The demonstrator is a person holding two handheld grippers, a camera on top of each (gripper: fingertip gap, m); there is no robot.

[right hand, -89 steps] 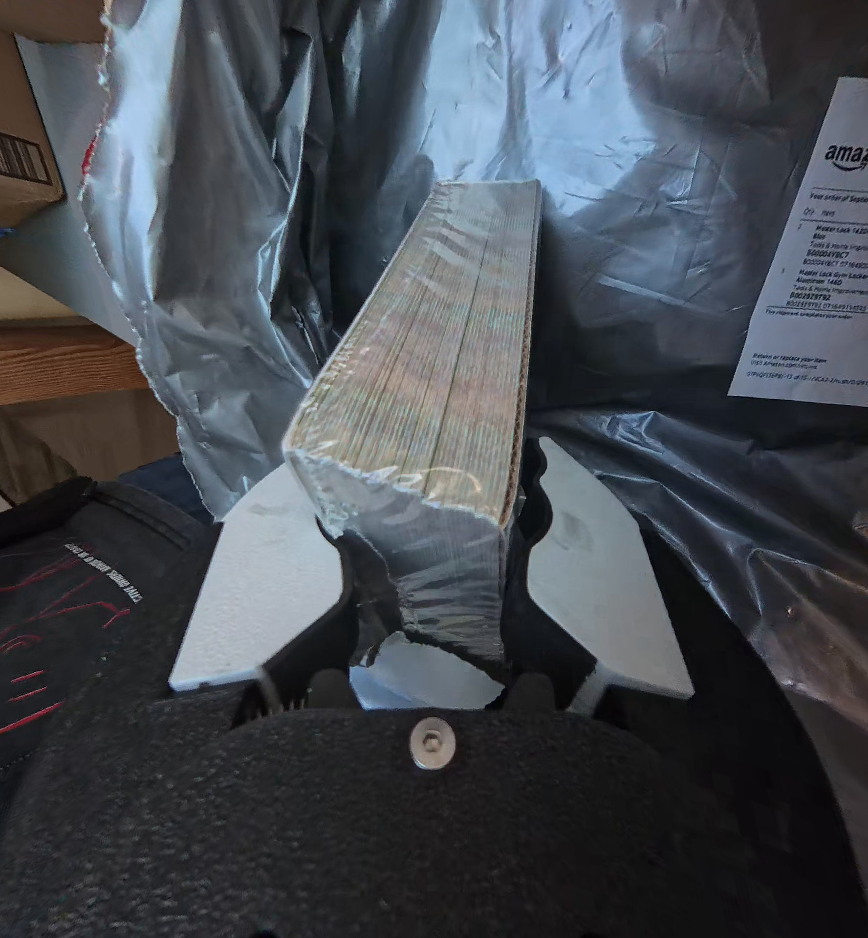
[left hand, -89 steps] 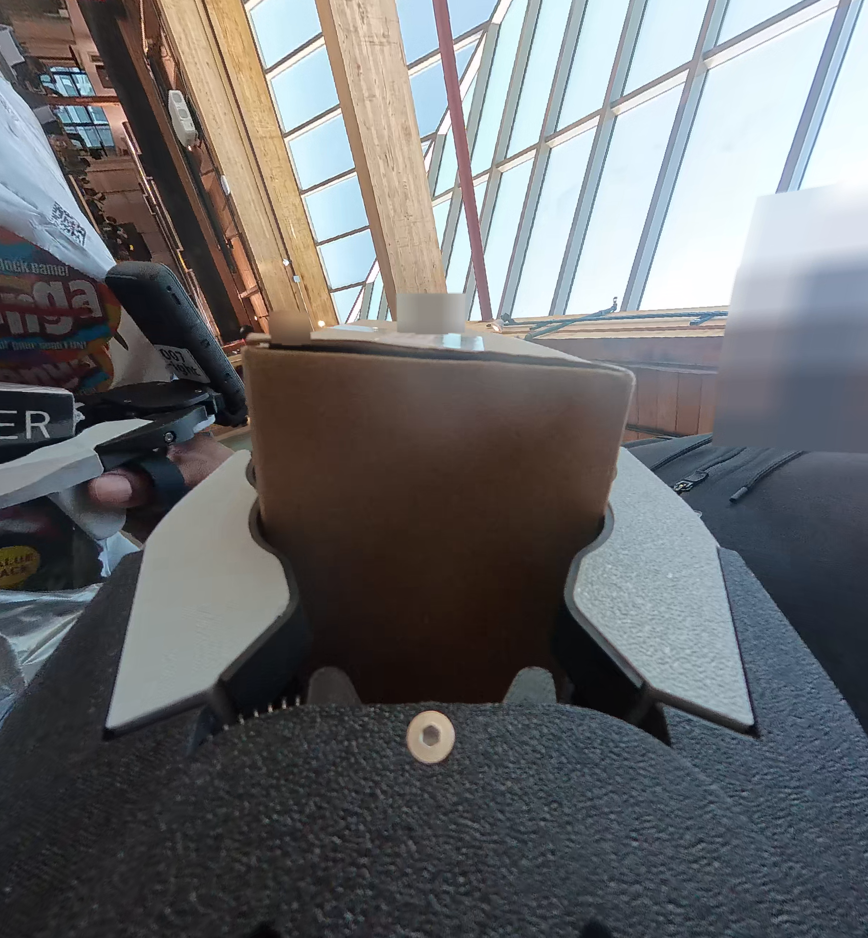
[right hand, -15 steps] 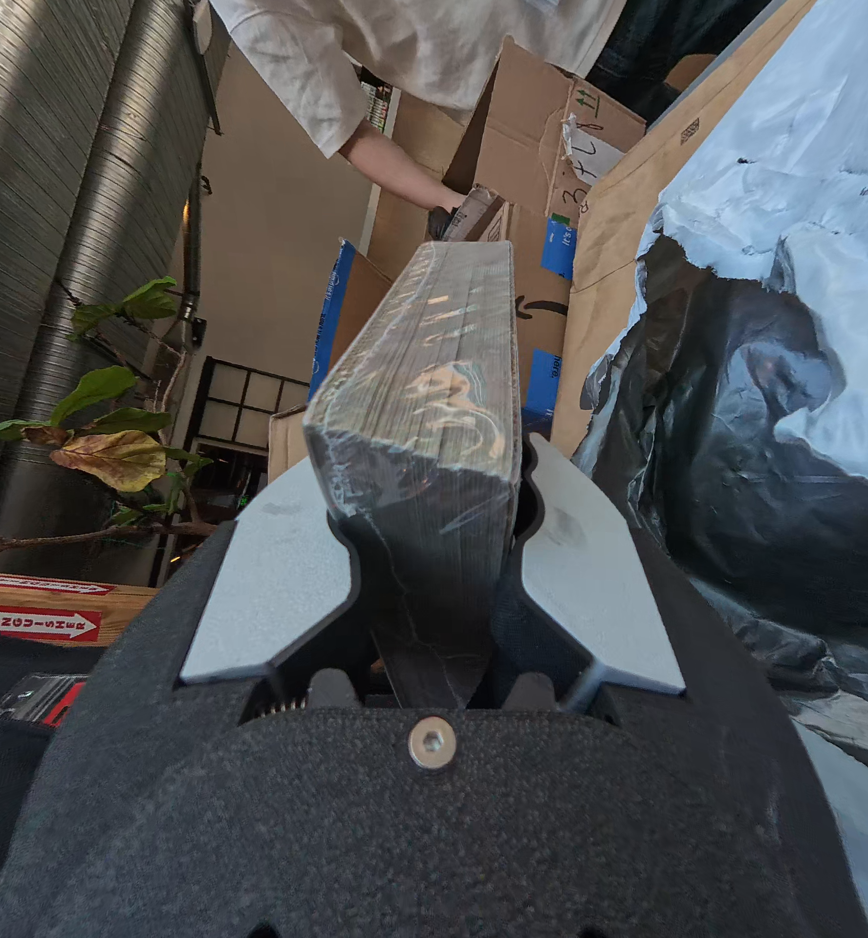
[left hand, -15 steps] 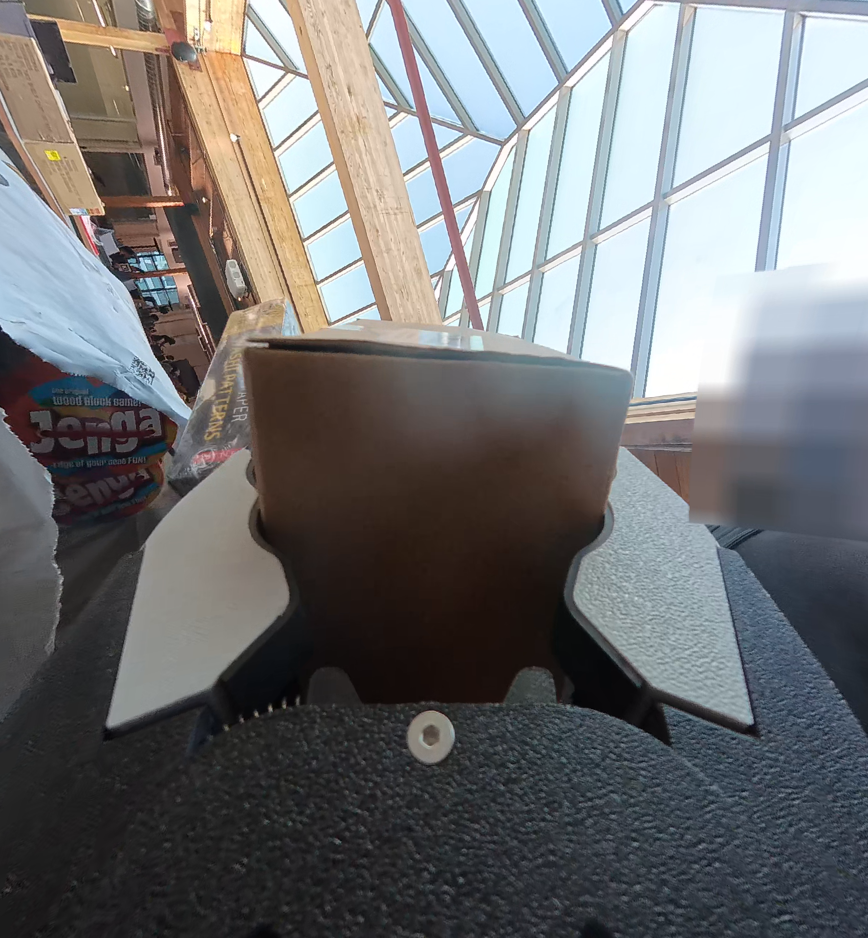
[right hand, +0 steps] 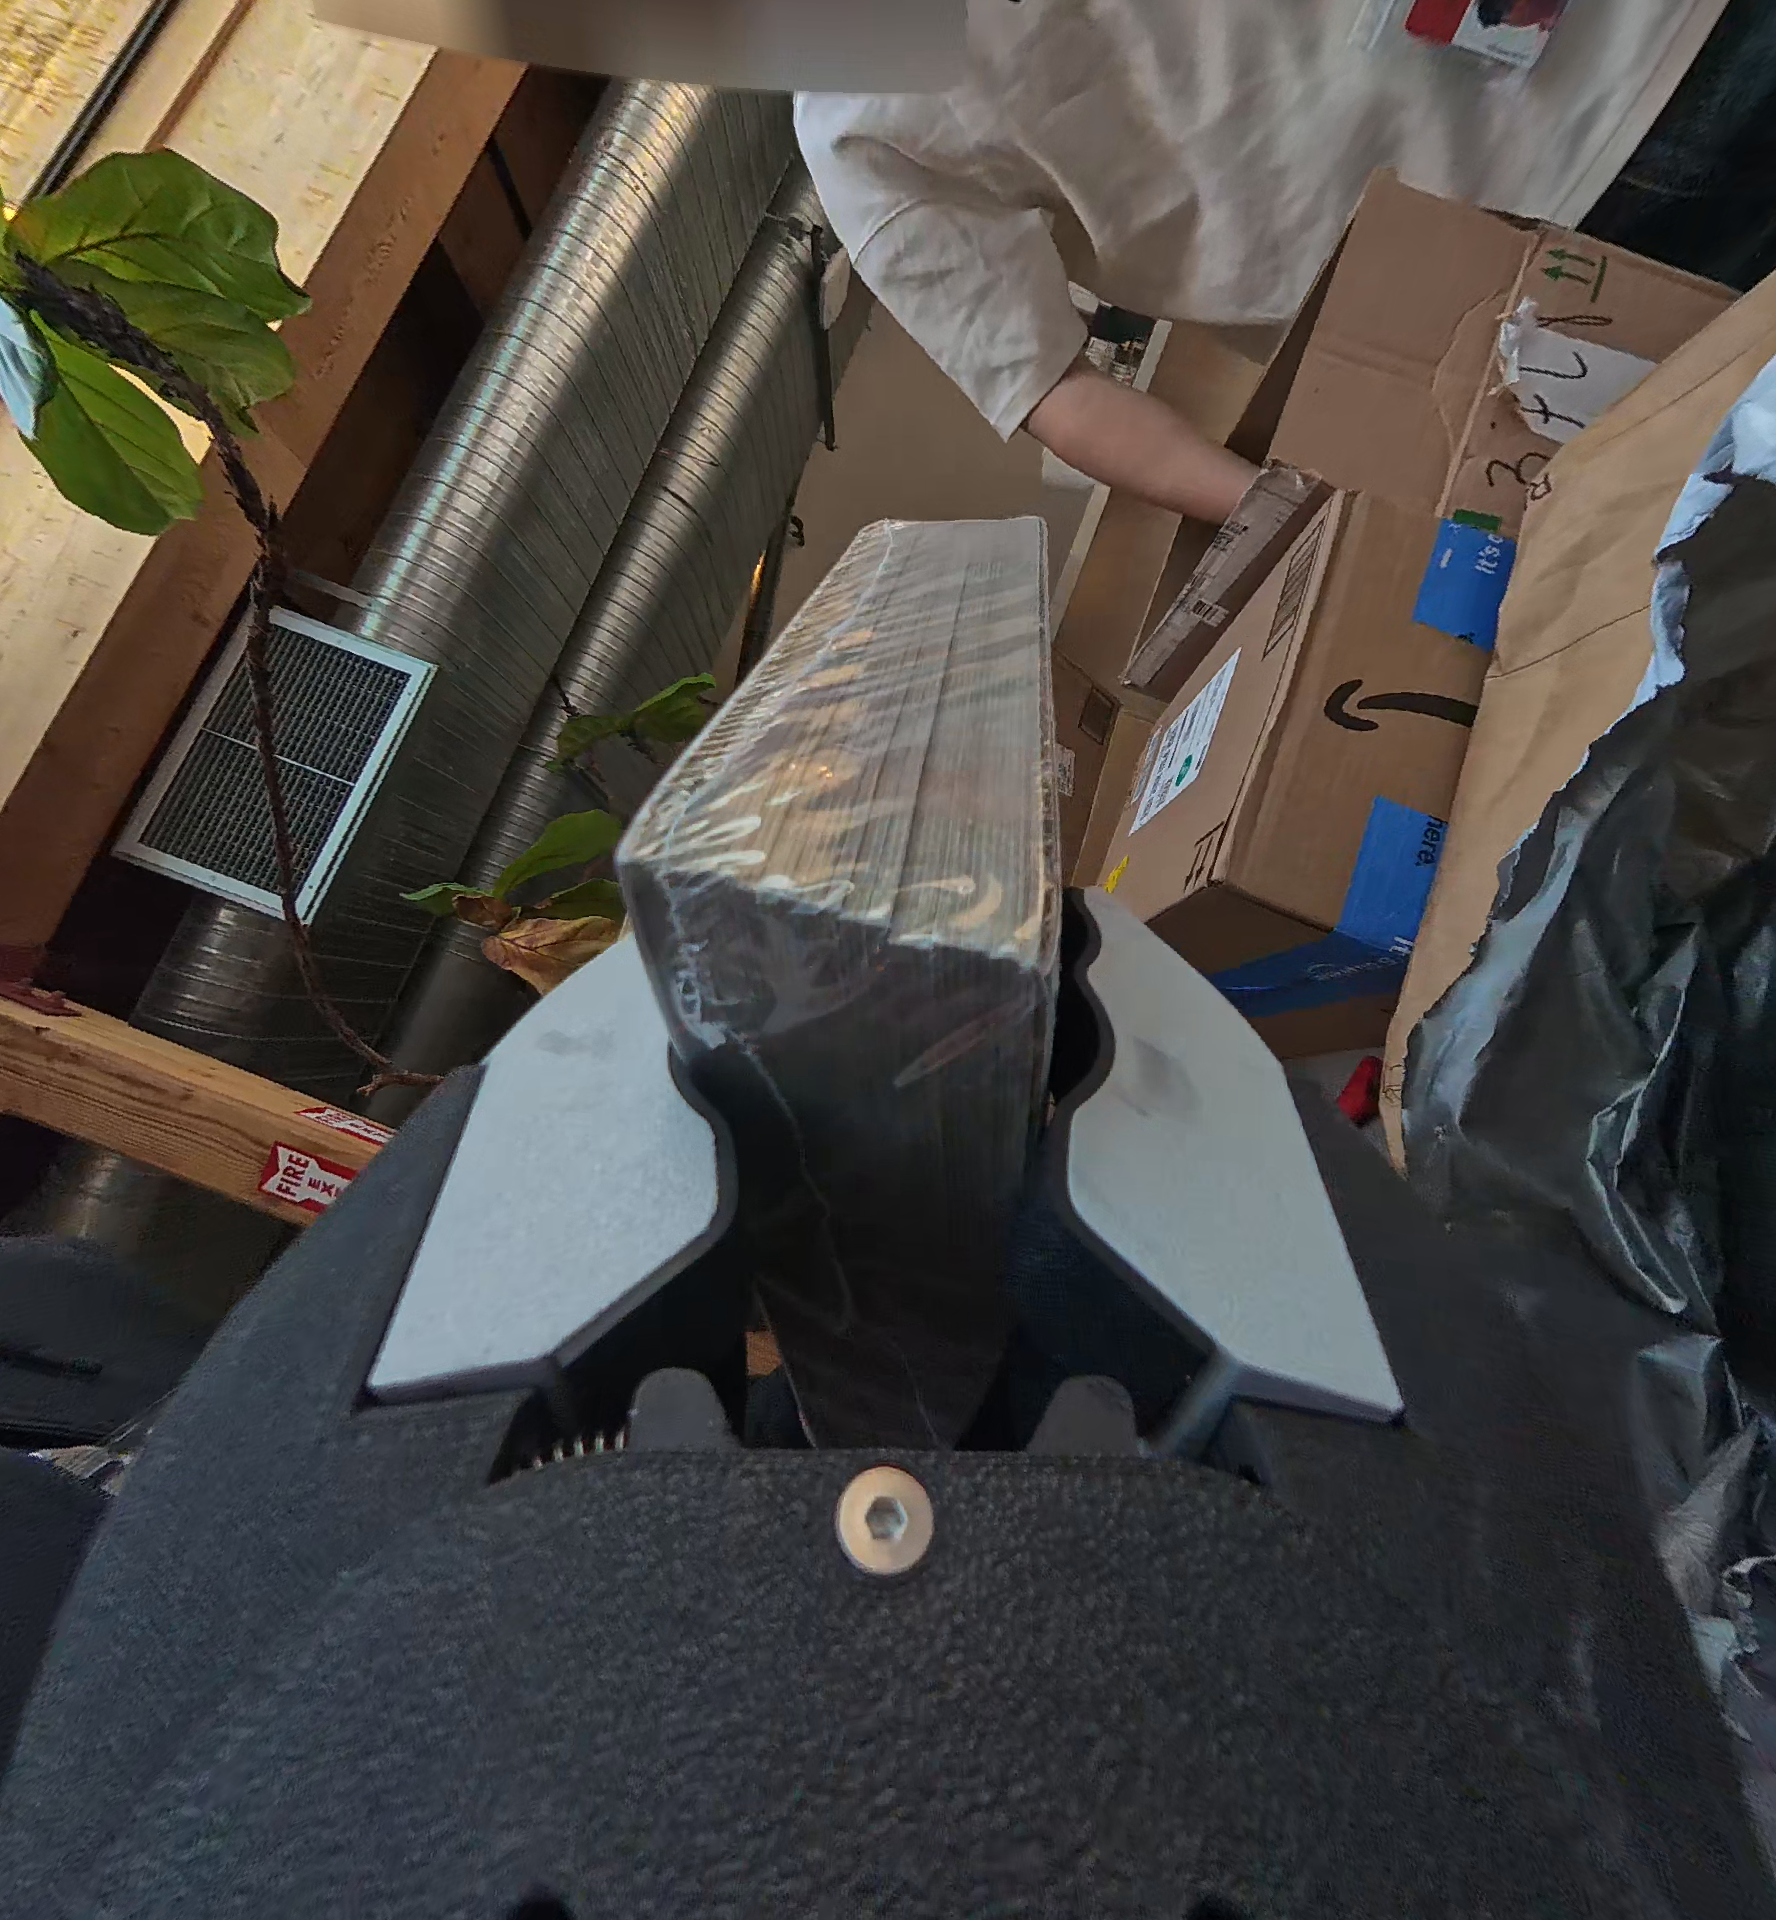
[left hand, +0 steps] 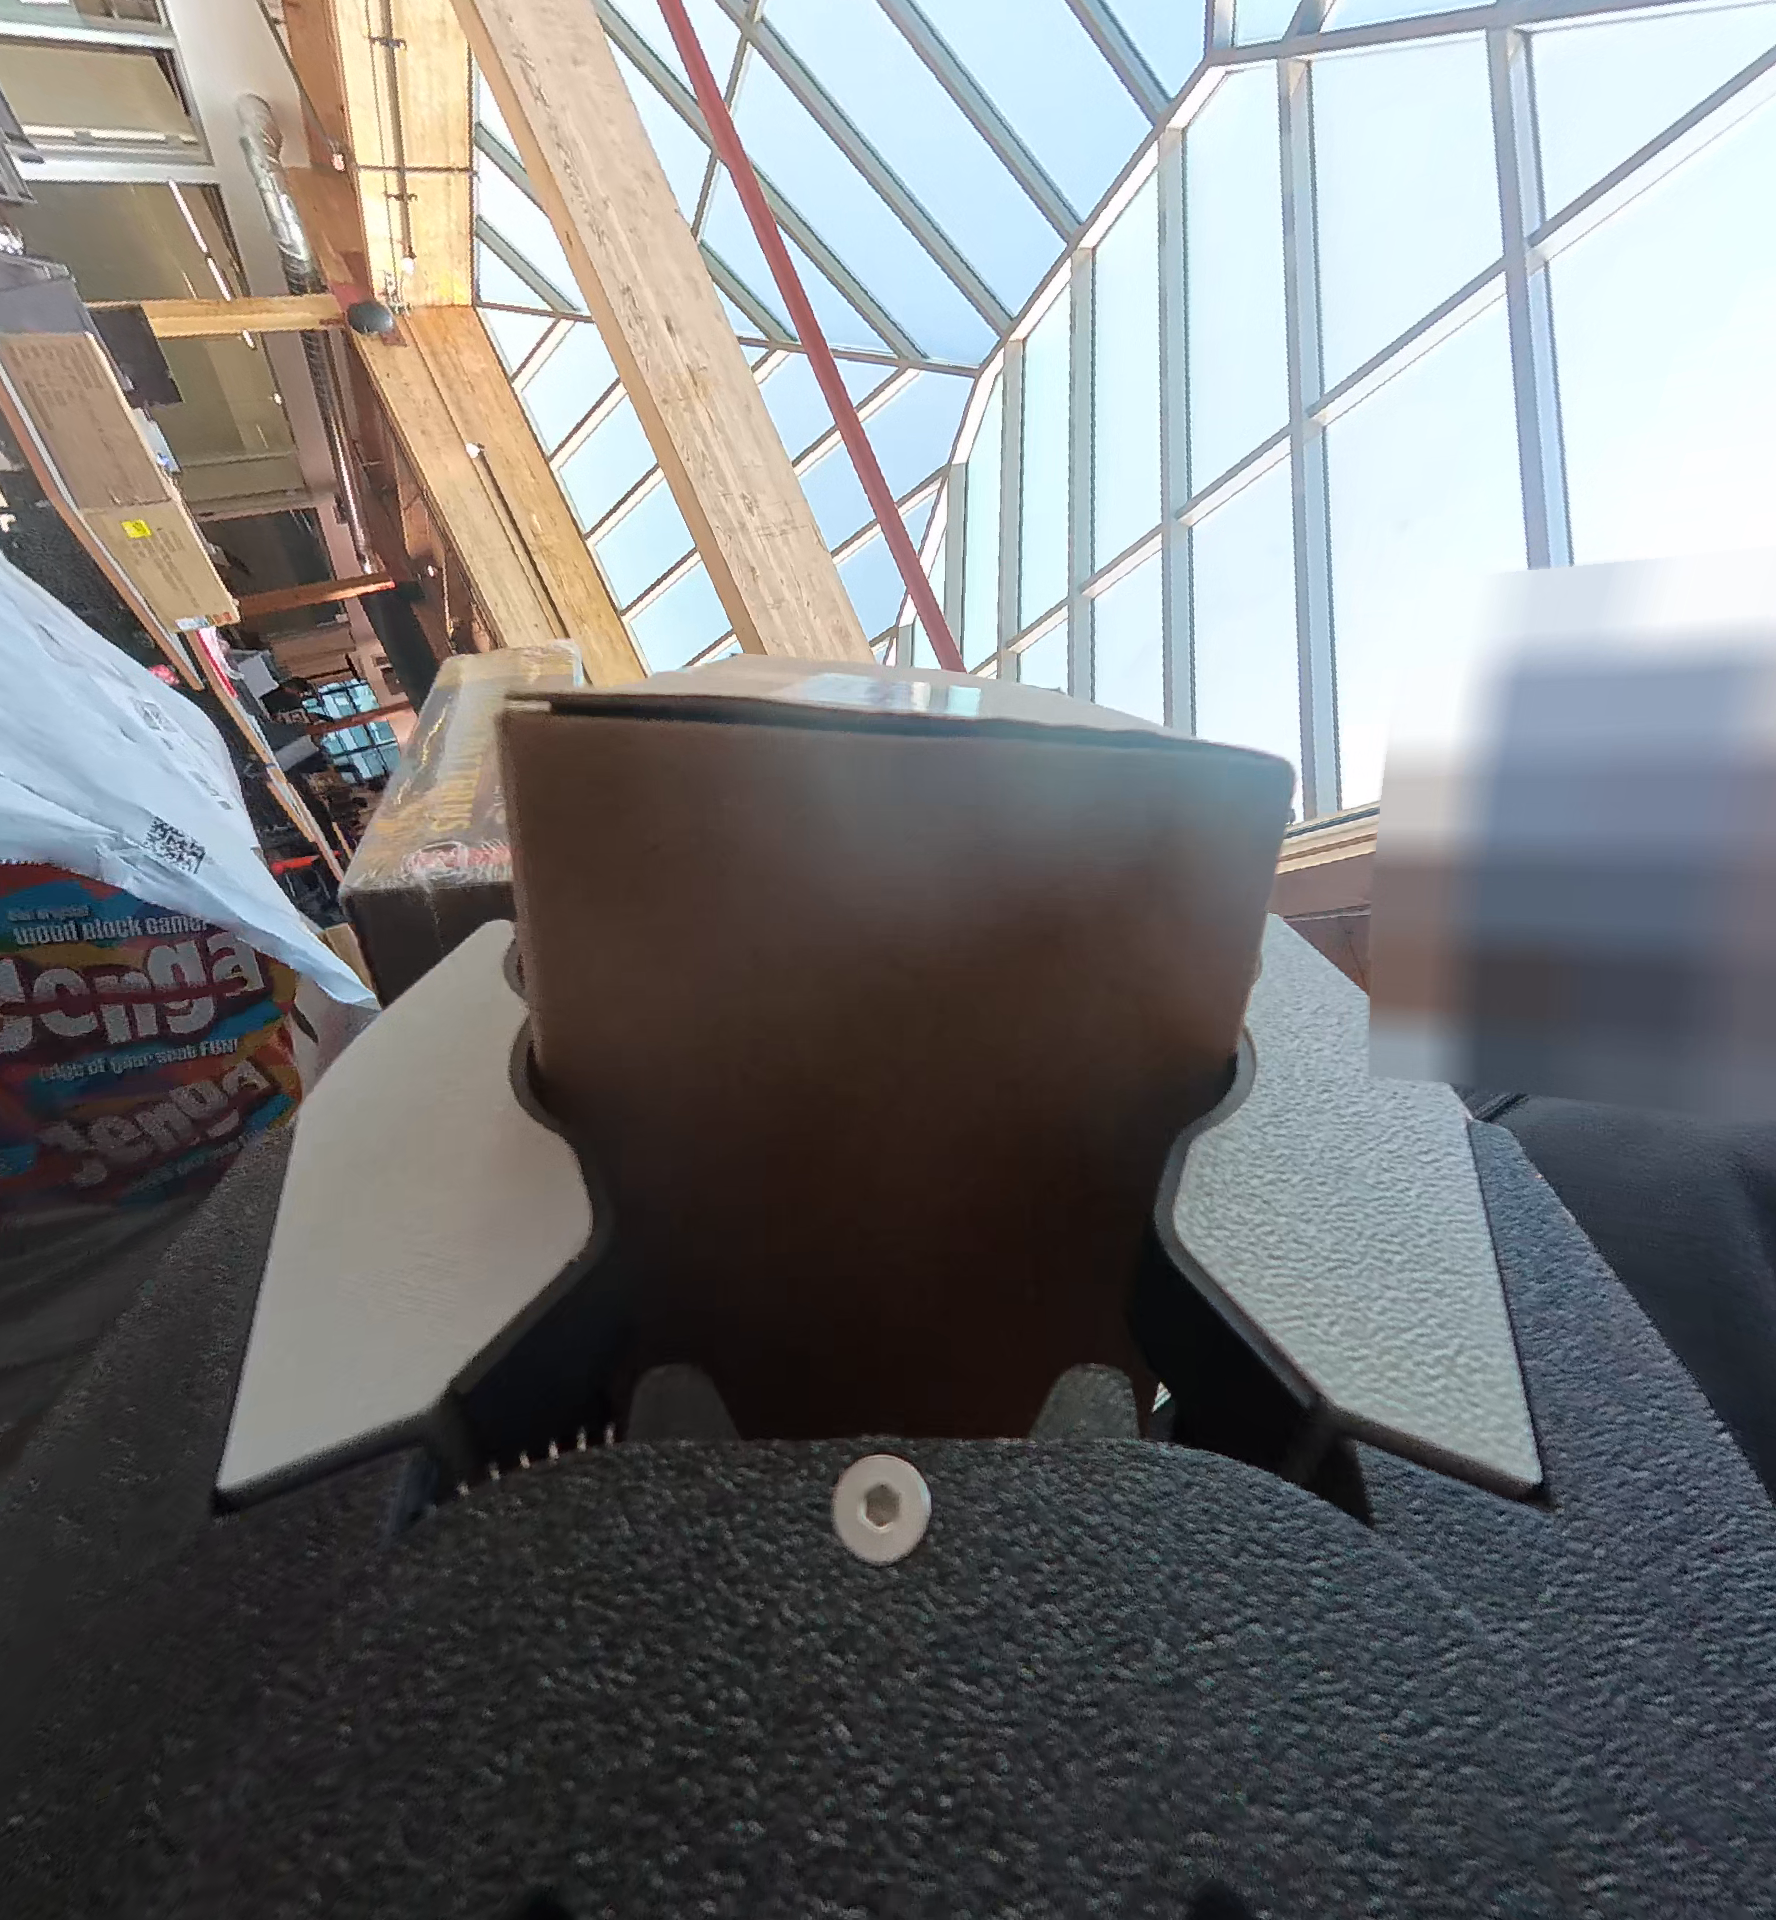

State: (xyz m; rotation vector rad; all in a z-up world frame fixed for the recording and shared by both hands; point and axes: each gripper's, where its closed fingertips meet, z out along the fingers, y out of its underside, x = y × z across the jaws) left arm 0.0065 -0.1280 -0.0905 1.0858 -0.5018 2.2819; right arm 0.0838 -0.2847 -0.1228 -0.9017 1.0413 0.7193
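Two packages are in hand, one per gripper. The left gripper (left hand: 879, 1049) has its fingers (left hand: 416, 1195) closed against the two sides of a brown cardboard box (left hand: 894, 987), which stands between them and fills most of the left wrist view. The box is raised toward a glass roof (left hand: 1279, 364) with wooden beams (left hand: 655, 312). Its walls look flat and stiff, and the fingers bear on opposite faces low down, near the base. It seems a firm hold, though plain card can slide if the squeeze slackens; its weight cannot be told.

The right gripper (right hand: 868, 1023) pinches a long flat pack in clear shrink-wrap (right hand: 863, 790), held by its near end, so that most of its length juts forward beyond the fingers (right hand: 562, 1174). That reads as a stack of thin sheets, stiff along its length, probably dense. Gripped at one end it will want to droop or twist, and the glossy film looks slippery; a hold nearer the middle would be steadier. The same pack shows in the left wrist view just beside the brown box (left hand: 448, 790).

Around them: a colourful game box (left hand: 105, 1029) half under a torn white mailing bag (left hand: 53, 727) at the left; crumpled black plastic (right hand: 1642, 935) at the right; stacked cardboard cartons (right hand: 1310, 727); a person in a pale shirt (right hand: 1123, 156) reaching into one; metal ducting (right hand: 572, 436); and a leafy plant (right hand: 136, 312).
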